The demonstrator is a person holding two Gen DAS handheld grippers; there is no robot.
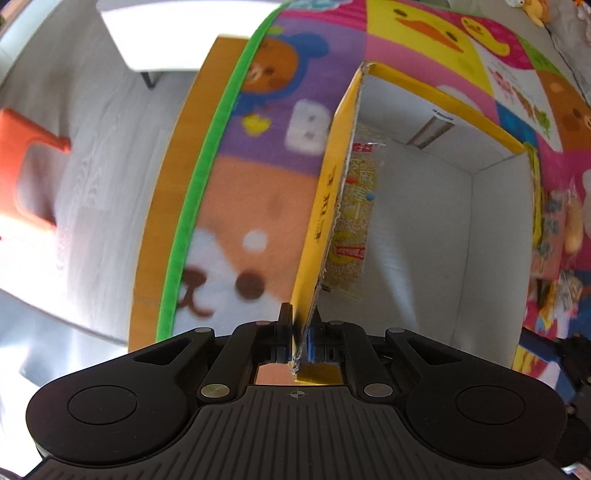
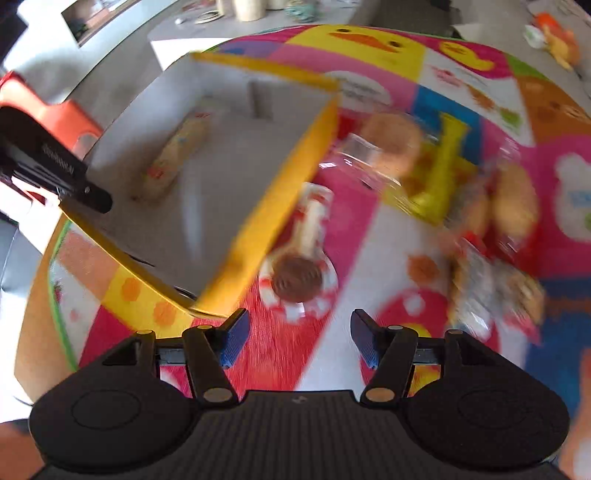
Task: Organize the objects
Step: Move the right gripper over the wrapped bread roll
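Observation:
A yellow cardboard box [image 1: 325, 206] with a white inside stands on a colourful cartoon mat [image 1: 258, 192]. My left gripper [image 1: 299, 341] is shut on the box's near wall. One snack packet [image 1: 356, 221] lies inside the box against that wall; it also shows in the right wrist view [image 2: 173, 158]. My right gripper [image 2: 297, 339] is open and empty above the mat, just right of the box [image 2: 266, 206]. A packet with a round brown cookie [image 2: 297, 282] lies just ahead of its fingers. The right view is blurred.
Several more snack packets [image 2: 495, 206] and a yellow packet [image 2: 439, 173] lie on the mat to the right of the box. An orange stool [image 1: 29, 170] stands on the grey floor at the left. A white table [image 1: 162, 33] is beyond the mat.

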